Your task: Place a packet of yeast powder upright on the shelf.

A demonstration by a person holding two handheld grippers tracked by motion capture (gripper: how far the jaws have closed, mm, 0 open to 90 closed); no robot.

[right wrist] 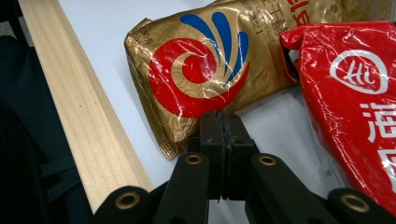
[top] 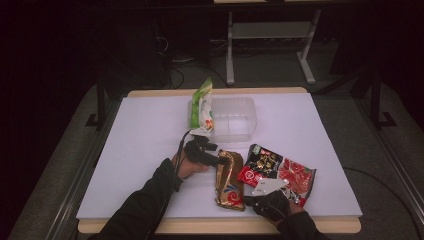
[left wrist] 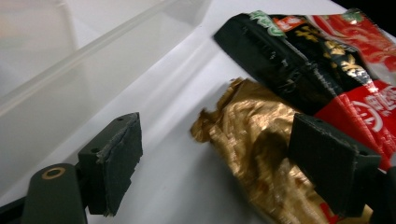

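A gold foil snack packet (top: 229,180) with a red and blue swirl lies lengthwise on the white table top. My left gripper (top: 220,160) reaches in from the left to its far, crumpled end. In the left gripper view that gripper (left wrist: 219,163) stands open. The packet's end (left wrist: 261,154) lies between the jaws, close to the right-hand one, and the pads do not press on it. My right gripper (top: 246,201) is at the near end of the packet. It (right wrist: 223,121) is shut, with its tips at the edge of the gold packet (right wrist: 205,70). No foil shows in the seam between the jaws.
A red and black packet (top: 275,172) lies just right of the gold one, its red end (right wrist: 355,102) beside my right gripper. A clear plastic box (top: 235,120) stands behind, with a green packet (top: 201,107) leaning at its left wall. The table's wooden front edge (right wrist: 79,116) is close.
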